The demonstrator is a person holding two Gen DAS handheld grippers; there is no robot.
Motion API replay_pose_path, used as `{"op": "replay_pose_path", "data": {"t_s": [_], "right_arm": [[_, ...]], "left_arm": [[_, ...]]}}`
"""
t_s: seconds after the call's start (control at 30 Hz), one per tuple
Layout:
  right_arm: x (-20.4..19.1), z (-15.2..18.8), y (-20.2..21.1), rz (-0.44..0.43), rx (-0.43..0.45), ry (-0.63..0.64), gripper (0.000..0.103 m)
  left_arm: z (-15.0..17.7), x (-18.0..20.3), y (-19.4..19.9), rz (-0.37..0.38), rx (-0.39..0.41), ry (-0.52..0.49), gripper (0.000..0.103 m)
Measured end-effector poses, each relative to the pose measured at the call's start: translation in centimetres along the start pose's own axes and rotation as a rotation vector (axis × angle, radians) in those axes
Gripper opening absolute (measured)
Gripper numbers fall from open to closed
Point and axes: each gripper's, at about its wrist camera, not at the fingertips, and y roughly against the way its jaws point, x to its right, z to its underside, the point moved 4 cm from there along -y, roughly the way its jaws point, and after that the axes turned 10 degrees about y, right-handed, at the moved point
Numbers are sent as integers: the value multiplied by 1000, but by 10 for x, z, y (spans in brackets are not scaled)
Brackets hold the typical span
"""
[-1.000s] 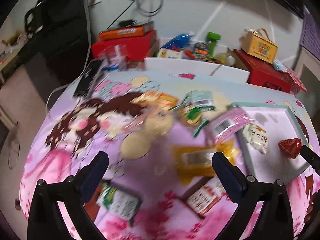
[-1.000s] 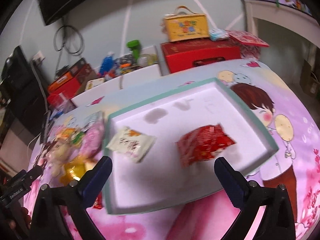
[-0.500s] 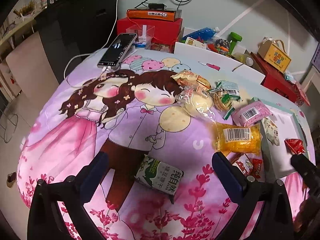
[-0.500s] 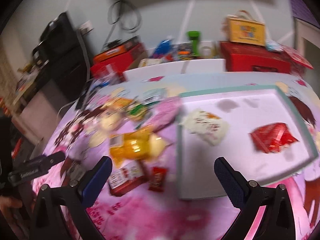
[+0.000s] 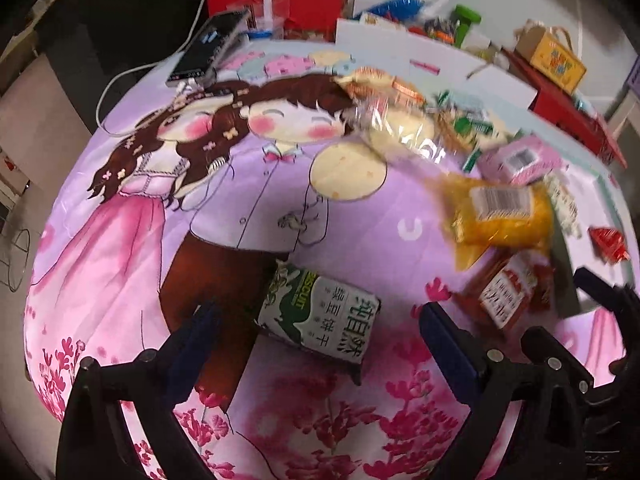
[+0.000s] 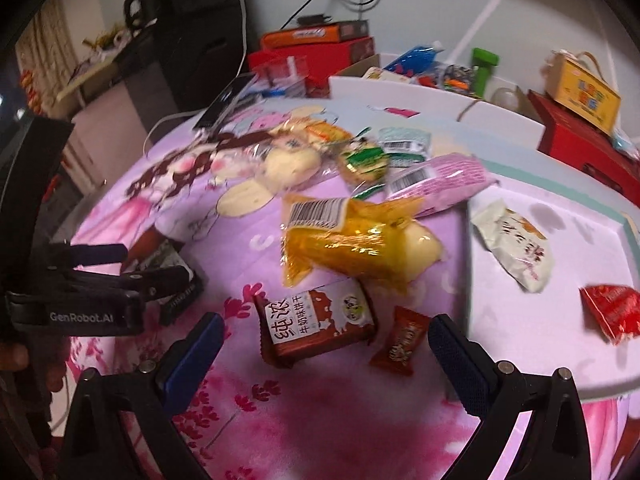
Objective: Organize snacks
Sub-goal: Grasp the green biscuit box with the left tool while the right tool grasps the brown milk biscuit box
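Observation:
A green-and-white biscuit packet (image 5: 320, 316) lies flat on the pink cartoon cloth, between the fingers of my left gripper (image 5: 318, 334). Its jaws are closing, wide apart, and the pads are clear of the packet. My right gripper (image 6: 324, 360) hangs open over a brown biscuit packet (image 6: 316, 320), with a small brown candy (image 6: 400, 340) beside it. Behind these lie a yellow packet (image 6: 352, 248), a pink packet (image 6: 436, 188) and a wrapped bun (image 6: 292, 164). The white tray (image 6: 520, 320) on the right holds a white packet (image 6: 516, 244) and a red packet (image 6: 612, 308).
A phone (image 5: 208, 46) on a white cable lies at the cloth's far left. Red boxes (image 6: 316, 56), a white carton (image 6: 400, 92) of odds and ends and a yellow box (image 6: 584, 92) line the back. My left gripper (image 6: 136, 266) shows at the left of the right wrist view.
My left gripper has come down over the green-and-white packet, which now fills the gap between its fingers. My right gripper has swung left from the tray to the loose snacks.

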Motion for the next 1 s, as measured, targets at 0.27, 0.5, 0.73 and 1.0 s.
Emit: {"op": "replay_pose_path", "data": {"t_s": [0.27, 0.5, 0.73, 1.0], "right_arm": [[-8, 1, -26, -9, -76, 87, 98], [-7, 1, -36, 8, -98, 106, 94], [-7, 1, -39, 15, -100, 110, 88], [-12, 2, -37, -6, -95, 117, 73]], "left_arm": [[5, 3, -19, -51, -62, -74, 99], [4, 2, -39, -82, -102, -101, 99], [0, 3, -46, -73, -100, -97, 99], [-1, 8, -44, -52, -94, -113, 91]]}}
